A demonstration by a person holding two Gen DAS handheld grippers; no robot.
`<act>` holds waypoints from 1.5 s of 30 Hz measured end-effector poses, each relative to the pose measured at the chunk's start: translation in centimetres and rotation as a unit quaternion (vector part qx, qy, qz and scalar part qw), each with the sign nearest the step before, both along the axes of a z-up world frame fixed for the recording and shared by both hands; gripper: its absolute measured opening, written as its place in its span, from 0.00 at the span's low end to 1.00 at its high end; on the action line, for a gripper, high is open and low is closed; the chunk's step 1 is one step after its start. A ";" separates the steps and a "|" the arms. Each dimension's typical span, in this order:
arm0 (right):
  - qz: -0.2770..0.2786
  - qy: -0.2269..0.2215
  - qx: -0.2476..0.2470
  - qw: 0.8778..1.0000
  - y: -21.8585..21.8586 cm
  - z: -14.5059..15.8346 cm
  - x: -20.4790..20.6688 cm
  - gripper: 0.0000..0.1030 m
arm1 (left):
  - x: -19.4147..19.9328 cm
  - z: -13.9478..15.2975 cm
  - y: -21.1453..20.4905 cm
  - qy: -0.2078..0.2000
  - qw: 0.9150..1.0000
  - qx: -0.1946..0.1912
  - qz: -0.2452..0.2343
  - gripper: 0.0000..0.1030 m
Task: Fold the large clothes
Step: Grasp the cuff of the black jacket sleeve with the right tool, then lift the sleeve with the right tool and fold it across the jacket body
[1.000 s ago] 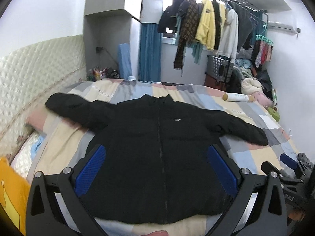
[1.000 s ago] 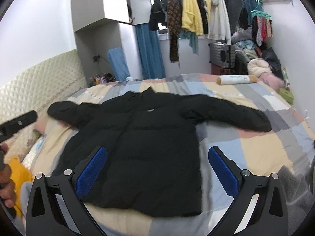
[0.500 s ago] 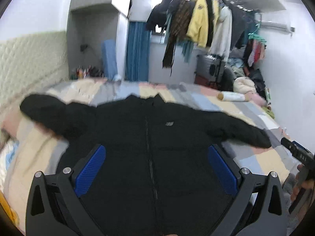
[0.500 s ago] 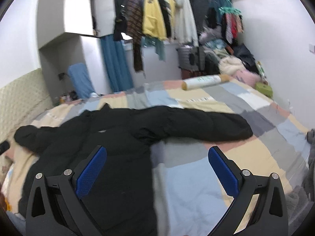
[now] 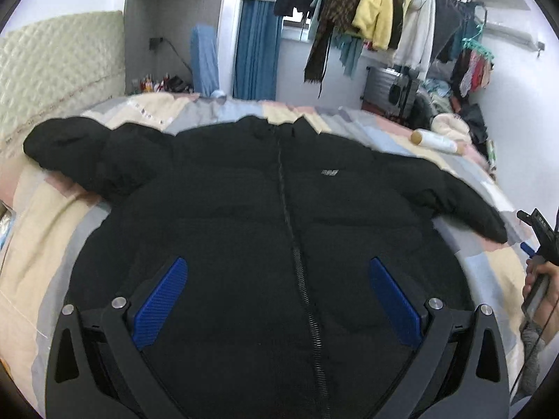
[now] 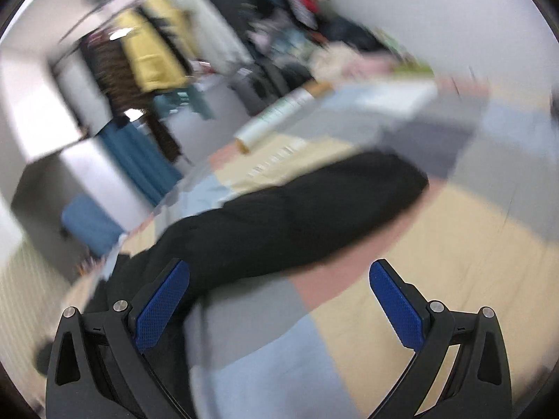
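Black, puffy quilted jacket (image 5: 272, 230) is lying zipped and face up across the patchwork bedspread (image 5: 42, 244); it is looking bulky, soft and springy, so cuffs are offering the best hold; left gripper (image 5: 279, 300) and right gripper (image 6: 279, 300) are both hovering spread and empty, the right one facing the sleeve (image 6: 297, 216).

The left gripper (image 5: 278, 295) hangs with its blue pads spread wide, gripping nothing; the right gripper (image 6: 279, 300) is likewise spread and empty, tilted, a hand (image 5: 545, 288) wrapped round its handle
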State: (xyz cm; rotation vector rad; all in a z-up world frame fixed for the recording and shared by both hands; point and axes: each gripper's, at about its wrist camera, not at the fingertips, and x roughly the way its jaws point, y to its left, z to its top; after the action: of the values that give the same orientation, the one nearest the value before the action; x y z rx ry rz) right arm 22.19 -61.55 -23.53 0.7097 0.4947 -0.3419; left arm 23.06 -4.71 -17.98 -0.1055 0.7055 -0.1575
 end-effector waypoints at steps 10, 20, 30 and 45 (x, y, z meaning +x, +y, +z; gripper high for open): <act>-0.088 -0.017 0.146 0.985 -9.6 -8.3 4.1 0.95 | 1.9 -3.0 0.0 0.036 0.999 -0.021 0.009 1.00; -0.113 -0.040 0.077 0.990 -13.5 -6.8 9.4 0.65 | 3.7 -4.7 0.4 0.042 0.998 0.002 0.039 1.00; -0.089 0.007 -0.029 0.996 -13.6 -4.4 13.6 0.08 | 5.3 -6.9 0.1 0.066 0.997 0.013 0.043 1.00; -0.125 -0.008 -0.130 0.984 -11.8 9.0 12.3 0.03 | 4.0 -4.7 2.2 0.036 0.997 0.061 0.032 1.00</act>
State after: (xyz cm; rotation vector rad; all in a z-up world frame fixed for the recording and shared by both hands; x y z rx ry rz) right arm 34.45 -73.35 -14.48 0.5200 0.3379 -0.6251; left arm 27.04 -2.49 -22.71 -0.0164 0.7807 -0.0492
